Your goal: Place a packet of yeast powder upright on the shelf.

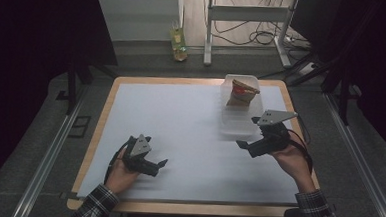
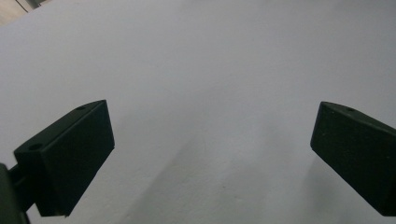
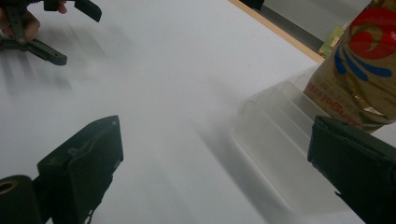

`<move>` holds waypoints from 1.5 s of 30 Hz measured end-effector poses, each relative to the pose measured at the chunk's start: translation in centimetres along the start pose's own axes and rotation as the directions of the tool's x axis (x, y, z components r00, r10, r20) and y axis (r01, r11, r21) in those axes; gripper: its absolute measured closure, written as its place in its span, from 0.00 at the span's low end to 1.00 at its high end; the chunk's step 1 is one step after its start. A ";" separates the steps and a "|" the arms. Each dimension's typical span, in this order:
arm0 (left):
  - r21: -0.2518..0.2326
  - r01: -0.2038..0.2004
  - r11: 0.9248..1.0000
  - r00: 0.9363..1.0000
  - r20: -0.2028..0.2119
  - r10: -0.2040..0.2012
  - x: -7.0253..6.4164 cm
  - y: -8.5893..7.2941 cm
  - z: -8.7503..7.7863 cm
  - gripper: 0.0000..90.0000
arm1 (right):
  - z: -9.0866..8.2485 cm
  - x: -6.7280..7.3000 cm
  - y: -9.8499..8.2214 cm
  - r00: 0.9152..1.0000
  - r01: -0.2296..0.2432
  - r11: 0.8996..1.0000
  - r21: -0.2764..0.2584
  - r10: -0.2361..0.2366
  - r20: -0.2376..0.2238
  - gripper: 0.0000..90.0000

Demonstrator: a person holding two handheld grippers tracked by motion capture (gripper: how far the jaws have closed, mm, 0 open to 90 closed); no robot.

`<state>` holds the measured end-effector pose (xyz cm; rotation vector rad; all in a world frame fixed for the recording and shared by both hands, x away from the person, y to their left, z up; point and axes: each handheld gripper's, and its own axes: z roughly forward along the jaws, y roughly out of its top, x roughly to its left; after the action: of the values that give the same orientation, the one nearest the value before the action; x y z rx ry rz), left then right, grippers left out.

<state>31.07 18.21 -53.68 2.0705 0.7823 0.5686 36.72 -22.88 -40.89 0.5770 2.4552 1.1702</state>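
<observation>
A gold snack bag [image 1: 242, 92] with a red and blue logo stands in a clear plastic tray [image 1: 238, 122] at the table's far right. In the right gripper view the snack bag [image 3: 359, 74] sits at the top right and the tray [image 3: 275, 154] lies between the jaws. My right gripper [image 1: 247, 134] hovers open beside the tray's near end, holding nothing. My left gripper [image 1: 154, 161] rests open near the table's front left, its jaws wide over bare white surface [image 2: 210, 93]. The right gripper view also catches that left gripper [image 3: 51, 28] at its top left.
A white sheet [image 1: 179, 133] covers the wooden table, whose edge [image 1: 176, 207] shows at the front. Beyond the table stand a metal frame [image 1: 250, 21], cables on the floor and a small yellow-green packet [image 1: 178, 42].
</observation>
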 end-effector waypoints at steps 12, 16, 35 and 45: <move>-0.002 0.004 1.000 1.000 0.004 -0.004 0.0 0.0 -0.1 0.00 | 1.1 0.7 -0.5 0.999 -0.025 1.000 -0.003 0.025 -0.033 0.00; -0.001 0.002 1.000 1.000 0.002 -0.002 0.0 0.0 -0.1 0.00 | 1.6 0.9 -0.7 0.998 -0.034 0.999 -0.002 0.034 -0.047 0.00; 0.001 -0.001 1.000 1.000 0.000 0.001 0.1 0.0 -0.2 0.00 | 4.6 2.1 -1.7 0.993 -0.064 0.998 0.028 0.066 -0.095 0.00; 0.004 0.007 1.000 1.000 0.003 -0.007 0.0 -0.1 -0.2 0.00 | 6.4 2.8 -2.5 0.992 -0.047 0.998 0.037 0.051 -0.113 0.00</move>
<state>30.93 18.35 -53.66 2.0711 0.7888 0.5604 36.86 -18.79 -47.08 0.5987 2.5749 1.2140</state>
